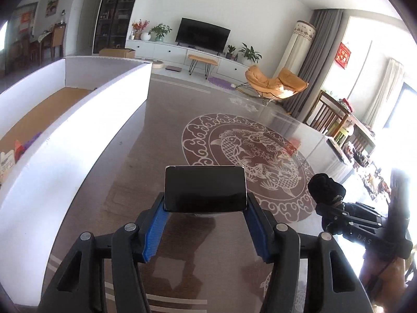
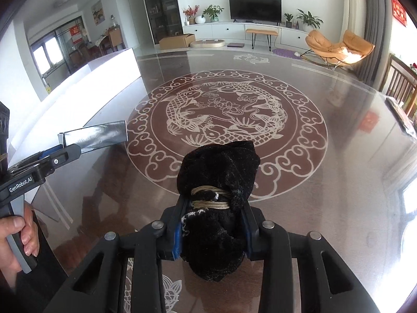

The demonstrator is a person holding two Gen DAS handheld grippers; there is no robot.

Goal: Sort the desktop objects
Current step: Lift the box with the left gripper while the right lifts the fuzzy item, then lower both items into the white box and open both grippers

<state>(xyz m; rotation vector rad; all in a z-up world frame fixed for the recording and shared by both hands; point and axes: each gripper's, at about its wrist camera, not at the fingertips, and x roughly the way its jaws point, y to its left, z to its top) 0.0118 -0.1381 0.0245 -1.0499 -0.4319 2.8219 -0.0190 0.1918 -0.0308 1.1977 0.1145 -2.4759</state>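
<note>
Black phone [image 1: 205, 190] long axis crosswise, clamped in left tool [image 1: 206, 206] | right tool [image 2: 212, 224] clamped on black bundle [image 2: 217, 182]

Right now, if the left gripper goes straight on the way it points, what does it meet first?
Probably the glossy table top near the fish medallion; the left gripper holds a flat black case. Depth is uncertain.

Home living room, television [image 2: 255, 7] on white cabinet [image 2: 234, 30], orange lounge chair [image 2: 338, 48], probably potted plants [image 2: 308, 19]
</note>
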